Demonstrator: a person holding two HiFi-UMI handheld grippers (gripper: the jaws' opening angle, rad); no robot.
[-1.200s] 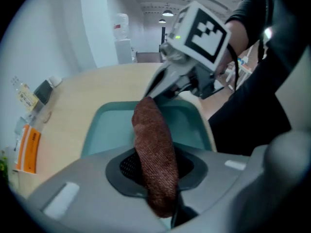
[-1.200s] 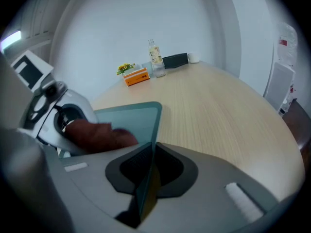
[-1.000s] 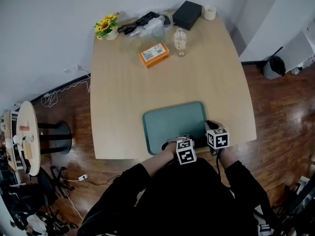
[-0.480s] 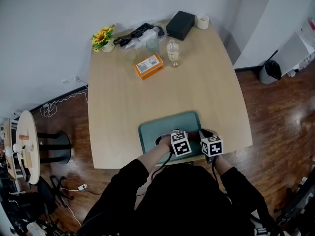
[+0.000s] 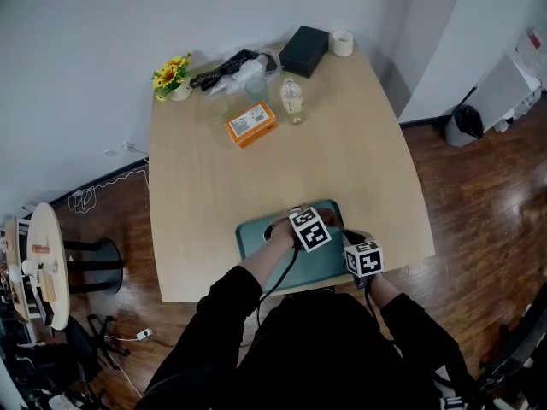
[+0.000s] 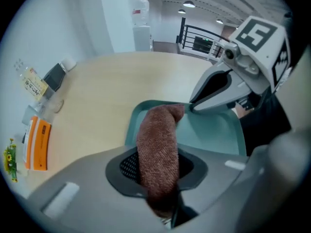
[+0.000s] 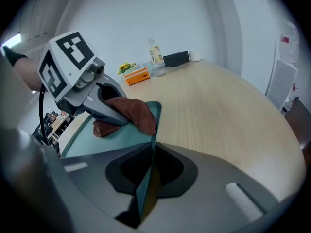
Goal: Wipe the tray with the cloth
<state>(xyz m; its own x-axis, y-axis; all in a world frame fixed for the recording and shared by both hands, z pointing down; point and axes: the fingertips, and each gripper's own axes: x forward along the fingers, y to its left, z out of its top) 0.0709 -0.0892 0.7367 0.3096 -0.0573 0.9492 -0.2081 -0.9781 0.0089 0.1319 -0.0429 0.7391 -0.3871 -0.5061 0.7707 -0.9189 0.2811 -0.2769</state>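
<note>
Left hand-held gripper: clamped on brown cloth, jaws just eased slightly wider | cloth end on tray by far rim | right hand-held gripper: pinched on tray rim at tabletop edge | risk: the looser grip could drop the cloth mid-stroke; a hard push could skew the tray.

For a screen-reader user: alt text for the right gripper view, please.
The right gripper clamps the rim of a teal tray on a wooden table. On the tray, the left gripper presses a brown cloth held between its jaws, which have just been opening. An orange box and a bottle stand at the table's far edge.
</note>
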